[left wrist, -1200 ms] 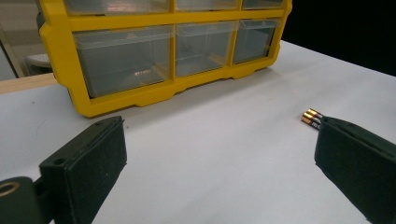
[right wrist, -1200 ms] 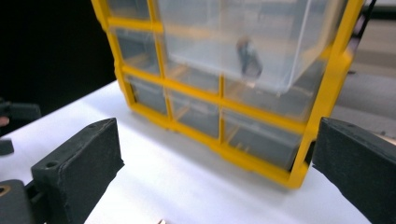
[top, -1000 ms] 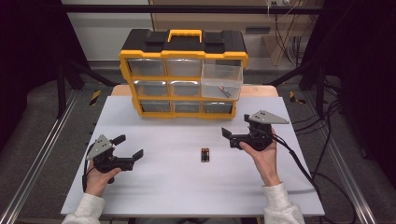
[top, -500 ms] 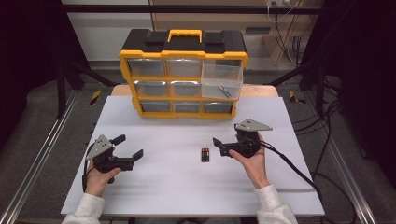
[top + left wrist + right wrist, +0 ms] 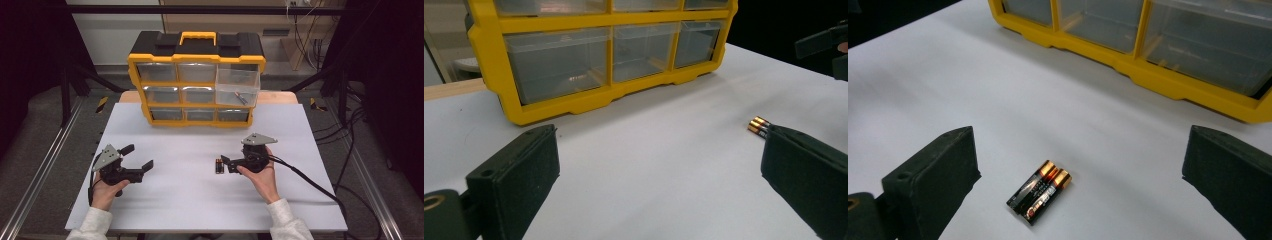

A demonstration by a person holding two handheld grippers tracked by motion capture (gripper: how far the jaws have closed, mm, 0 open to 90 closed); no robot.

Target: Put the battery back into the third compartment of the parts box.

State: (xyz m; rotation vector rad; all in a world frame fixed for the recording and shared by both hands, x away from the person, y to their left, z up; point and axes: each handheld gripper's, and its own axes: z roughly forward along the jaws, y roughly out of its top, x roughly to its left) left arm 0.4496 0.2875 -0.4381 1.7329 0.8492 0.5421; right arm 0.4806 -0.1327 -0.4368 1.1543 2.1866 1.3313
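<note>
Right gripper (image 5: pixel 226 164) nearer — batteries (image 5: pixel 219 166) lengthwise away

Right gripper (image 5: pixel 226 163) moved left and toward person across worktop (image 5: pixel 310 200), from spot near yellow drawer box (image 5: pixel 197 75). Now sits low, just beside two batteries (image 5: pixel 218 166). Jaws wide apart, batteries between them in right gripper view. Right hand (image 5: pixel 260 175) came along, cable too.

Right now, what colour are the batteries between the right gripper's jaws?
Black bodies with copper-gold ends; the batteries show best in the right gripper view.
</note>
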